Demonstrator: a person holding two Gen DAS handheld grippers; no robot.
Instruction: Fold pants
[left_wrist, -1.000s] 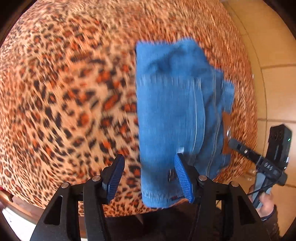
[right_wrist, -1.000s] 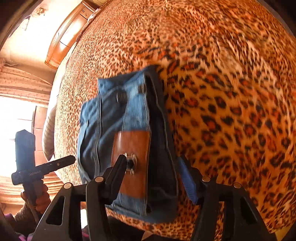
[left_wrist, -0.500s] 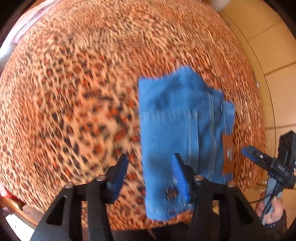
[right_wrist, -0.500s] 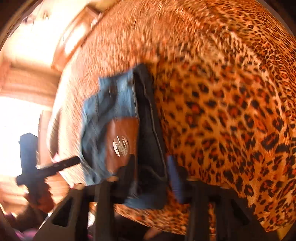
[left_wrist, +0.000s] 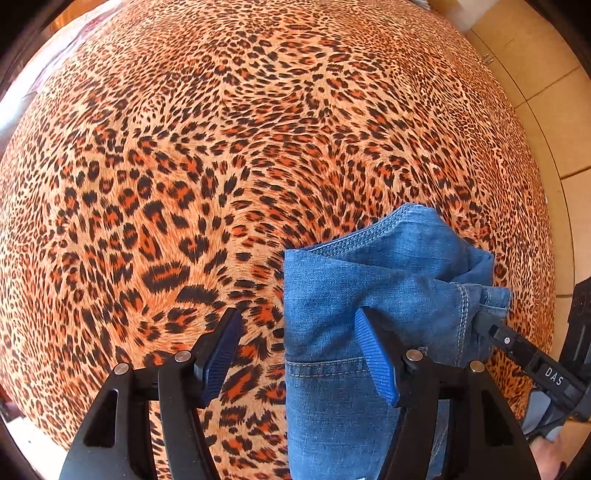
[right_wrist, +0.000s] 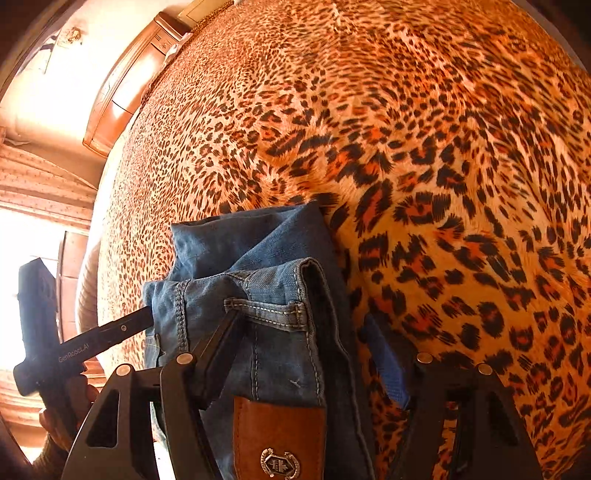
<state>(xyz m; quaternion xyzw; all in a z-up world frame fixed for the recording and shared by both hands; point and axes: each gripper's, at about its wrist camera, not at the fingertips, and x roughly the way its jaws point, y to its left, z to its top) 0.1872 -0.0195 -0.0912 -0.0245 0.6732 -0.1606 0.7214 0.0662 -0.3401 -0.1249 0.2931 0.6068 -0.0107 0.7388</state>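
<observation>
The folded blue jeans (left_wrist: 373, 295) lie bunched on the leopard-print bed near its front right corner. In the right wrist view the jeans (right_wrist: 266, 295) show the waistband, a belt loop and a brown leather patch (right_wrist: 277, 432). My left gripper (left_wrist: 299, 354) is open, its right finger (left_wrist: 376, 362) over the denim, its left finger over the bedspread. My right gripper (right_wrist: 299, 358) is open with the waistband edge between its fingers. Each gripper shows in the other's view, with its tip pressed into the denim's side.
The leopard-print bedspread (left_wrist: 258, 147) covers the whole bed. A tiled floor (left_wrist: 546, 92) lies off the right edge. A wooden headboard (right_wrist: 122, 85) and a curtain (right_wrist: 37, 184) stand at the far left in the right wrist view.
Both grippers have dropped low and moved in on the jeans. The flat folded stack is now bunched and lifted at its far edge, with the waistband between the right fingers.
</observation>
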